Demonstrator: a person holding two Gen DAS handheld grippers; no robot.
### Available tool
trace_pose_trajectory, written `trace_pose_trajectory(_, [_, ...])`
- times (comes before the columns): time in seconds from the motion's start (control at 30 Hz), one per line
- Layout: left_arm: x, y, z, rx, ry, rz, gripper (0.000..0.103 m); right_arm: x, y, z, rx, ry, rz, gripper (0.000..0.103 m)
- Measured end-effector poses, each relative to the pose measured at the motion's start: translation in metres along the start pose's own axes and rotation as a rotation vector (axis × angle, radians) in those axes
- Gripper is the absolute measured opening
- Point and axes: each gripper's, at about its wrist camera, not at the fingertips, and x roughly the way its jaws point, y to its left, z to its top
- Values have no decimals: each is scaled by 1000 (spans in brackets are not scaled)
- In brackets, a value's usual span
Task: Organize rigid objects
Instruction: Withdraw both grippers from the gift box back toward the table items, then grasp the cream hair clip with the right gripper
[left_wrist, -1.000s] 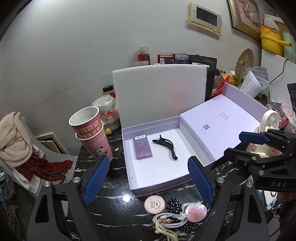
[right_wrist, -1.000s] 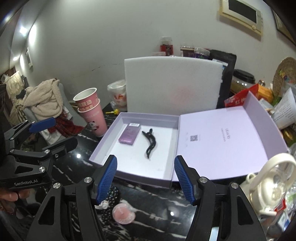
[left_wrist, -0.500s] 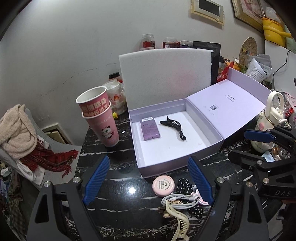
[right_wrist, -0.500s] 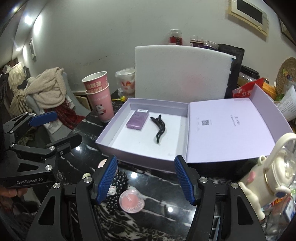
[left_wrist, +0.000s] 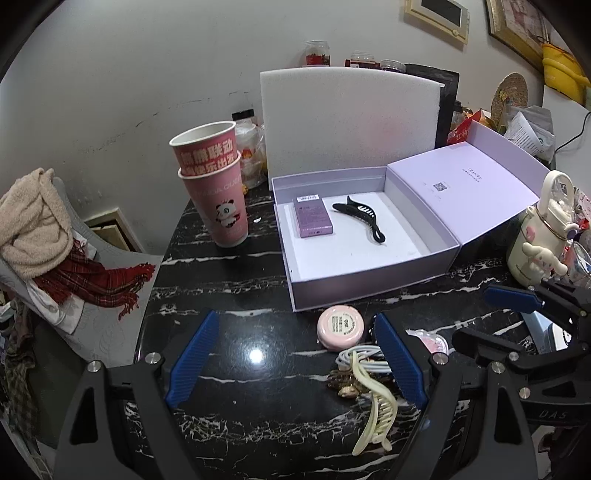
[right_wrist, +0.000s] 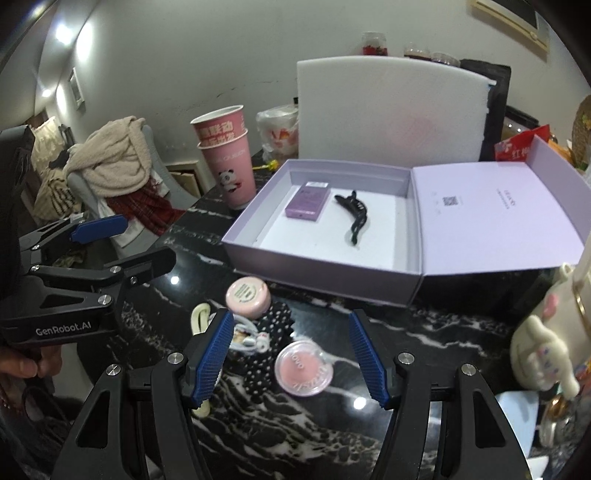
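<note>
Spreading across the lower half of both views, the black marble table (left_wrist: 258, 280) carries everything, and the lilac box (left_wrist: 364, 284) sits at frame centre with its lid (left_wrist: 461, 188) folded open toward the right and a white foam board (left_wrist: 351, 122) standing upright behind it. Left of the box, two stacked pink paper cups (left_wrist: 218, 184) stand upright on the table. The left gripper (left_wrist: 291, 363) fills the bottom of its own view, jaws spread wide with nothing between them, hovering above the table near a cluster of small things; the right gripper (right_wrist: 291, 360) is likewise spread wide at the bottom of its view, empty, with the clear pink round case (right_wrist: 303, 368) lying on the table between its blue pads (right_wrist: 212, 356). Inside the box a purple card pack (left_wrist: 313, 216) lies flat at the back left, and a black hair clip (left_wrist: 360, 218) lies just beside it to the right, apart from it. In front of the box, at lower centre, a pink round tin (left_wrist: 341, 326) rests on the table, with a cream hair claw (left_wrist: 373, 406), a coiled white cable (left_wrist: 364, 360) and a black dotted piece (right_wrist: 267, 343) bunched close below it
</note>
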Motion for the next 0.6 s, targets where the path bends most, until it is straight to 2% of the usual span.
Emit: trace_pose_trajectory(0.6, [9, 33, -35, -90, 55, -28, 87, 28, 26, -40, 23, 100, 135, 65])
